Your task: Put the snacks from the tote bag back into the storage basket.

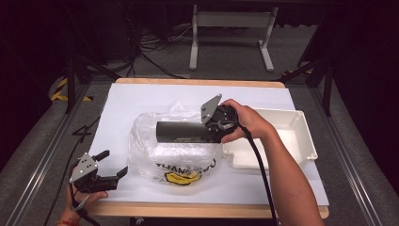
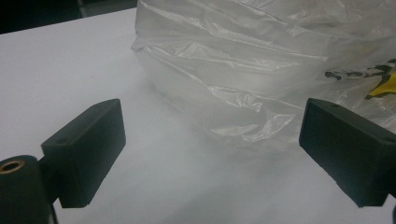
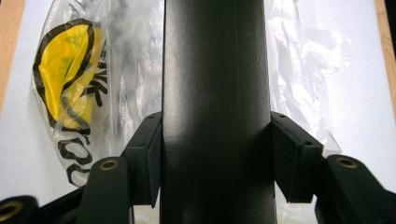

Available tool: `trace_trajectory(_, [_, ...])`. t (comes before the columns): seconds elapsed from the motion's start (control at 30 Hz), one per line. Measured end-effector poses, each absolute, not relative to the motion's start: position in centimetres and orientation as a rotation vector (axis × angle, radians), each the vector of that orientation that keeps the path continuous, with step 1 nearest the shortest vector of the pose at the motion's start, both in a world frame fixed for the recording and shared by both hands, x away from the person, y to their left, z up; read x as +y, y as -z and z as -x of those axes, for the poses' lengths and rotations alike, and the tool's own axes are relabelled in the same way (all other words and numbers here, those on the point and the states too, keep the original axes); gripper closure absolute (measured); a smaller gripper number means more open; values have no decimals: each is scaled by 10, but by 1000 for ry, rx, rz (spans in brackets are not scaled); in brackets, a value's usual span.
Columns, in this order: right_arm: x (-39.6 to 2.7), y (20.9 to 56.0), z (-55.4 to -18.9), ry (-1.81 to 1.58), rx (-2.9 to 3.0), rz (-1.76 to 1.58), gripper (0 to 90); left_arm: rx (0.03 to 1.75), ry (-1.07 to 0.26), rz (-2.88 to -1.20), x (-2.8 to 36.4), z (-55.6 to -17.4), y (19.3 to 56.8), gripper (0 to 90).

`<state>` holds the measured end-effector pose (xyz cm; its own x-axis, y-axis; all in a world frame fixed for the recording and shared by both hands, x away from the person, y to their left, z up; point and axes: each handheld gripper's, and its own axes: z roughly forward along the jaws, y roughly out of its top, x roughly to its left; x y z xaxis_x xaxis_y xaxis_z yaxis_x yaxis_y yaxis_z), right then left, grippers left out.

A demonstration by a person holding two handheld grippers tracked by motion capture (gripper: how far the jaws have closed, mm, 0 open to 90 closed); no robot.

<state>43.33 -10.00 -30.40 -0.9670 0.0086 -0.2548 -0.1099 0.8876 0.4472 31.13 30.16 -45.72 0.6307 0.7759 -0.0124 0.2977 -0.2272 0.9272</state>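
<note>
Bench under white sheet. Clear plastic bag with yellow-black print lies mid-bench, crumpled. White plastic tray just right of bag, at bench's right edge. Dark grey box, long, held level above bag. Right gripper: fingers clamped on box's sides at its right end. Left gripper low at near-left corner, fingers wide apart, holding nothing, pointing at bag.

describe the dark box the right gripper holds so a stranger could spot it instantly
On the white table, look above the crinkled clear plastic bag at its middle. A long dark box lies level over it, clamped at one end by the right gripper. It is the one dark, straight-edged thing among pale ones, unlike the white tray.
</note>
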Motion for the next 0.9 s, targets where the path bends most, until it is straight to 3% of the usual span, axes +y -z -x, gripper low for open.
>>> trace_trajectory(0.9, [-176, 289, -426, -660, 2759, -42, 430, 873, -577, -1805, 301, -311, 457, 80])
